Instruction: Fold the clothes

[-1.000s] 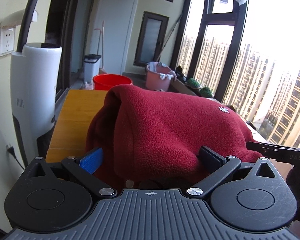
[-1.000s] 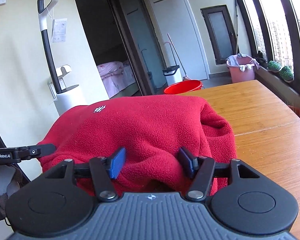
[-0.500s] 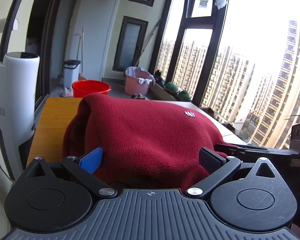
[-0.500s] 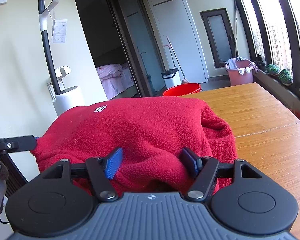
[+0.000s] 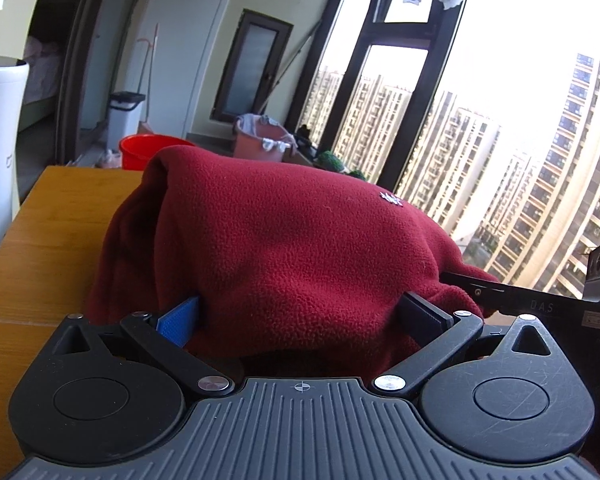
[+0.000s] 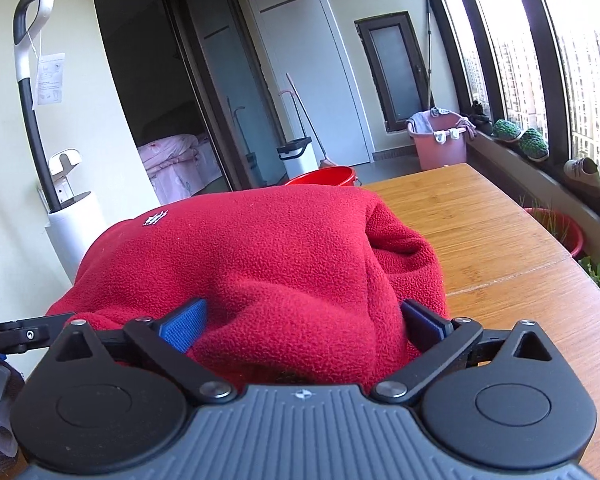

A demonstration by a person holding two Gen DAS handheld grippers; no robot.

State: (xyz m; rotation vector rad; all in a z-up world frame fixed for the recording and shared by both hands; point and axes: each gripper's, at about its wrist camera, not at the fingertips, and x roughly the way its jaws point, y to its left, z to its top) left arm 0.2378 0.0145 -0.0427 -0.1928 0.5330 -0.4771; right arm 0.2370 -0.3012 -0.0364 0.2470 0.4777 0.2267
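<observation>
With the red fleece garment (image 6: 260,272) bunched on the wooden tabletop (image 6: 480,240) at frame centre, the right claw (image 6: 300,326), just spread wide, and the left claw (image 5: 304,316), also spread, straddle its near edge, so the fold could slump loose.

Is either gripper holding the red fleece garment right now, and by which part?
Right gripper: no, its jaws have just been opening and stand wide, the red fleece garment's near edge bunched loosely between them. Left gripper stands equally wide around that edge; a grip there cannot be told.
</observation>
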